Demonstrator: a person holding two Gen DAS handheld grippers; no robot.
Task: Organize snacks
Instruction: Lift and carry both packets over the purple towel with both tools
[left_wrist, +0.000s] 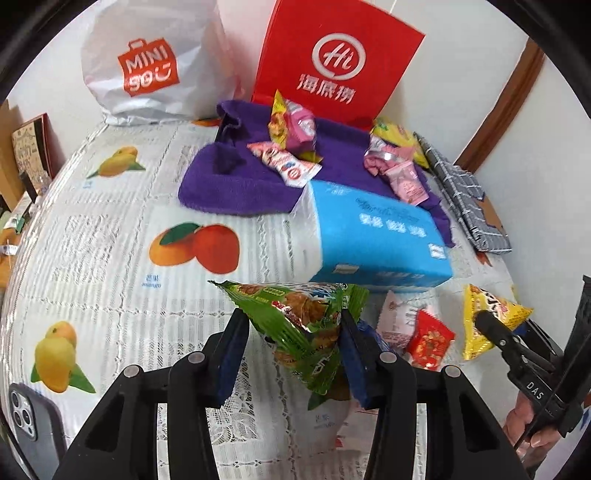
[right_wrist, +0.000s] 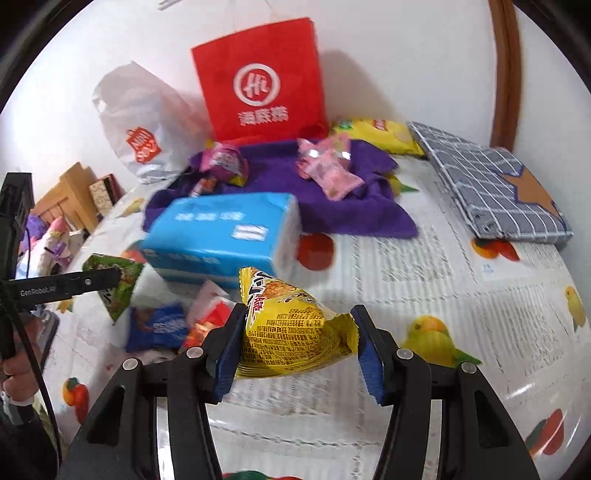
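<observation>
My left gripper (left_wrist: 293, 334) is shut on a green snack packet (left_wrist: 295, 317) and holds it above the tablecloth; it also shows in the right wrist view (right_wrist: 116, 284). My right gripper (right_wrist: 297, 339) is shut on a yellow triangular snack packet (right_wrist: 288, 321), seen also in the left wrist view (left_wrist: 487, 317). A small pile of red, white and blue packets (right_wrist: 173, 321) lies between them. Pink and mixed snack packets (left_wrist: 291, 136) lie on a purple towel (left_wrist: 229, 181) at the back.
A blue tissue pack (left_wrist: 373, 236) lies mid-table. A red paper bag (left_wrist: 336, 62) and a white Miniso bag (left_wrist: 151, 62) stand against the wall. A grey checked pouch (right_wrist: 491, 184) lies at the right. A phone (left_wrist: 33, 421) lies at the near left.
</observation>
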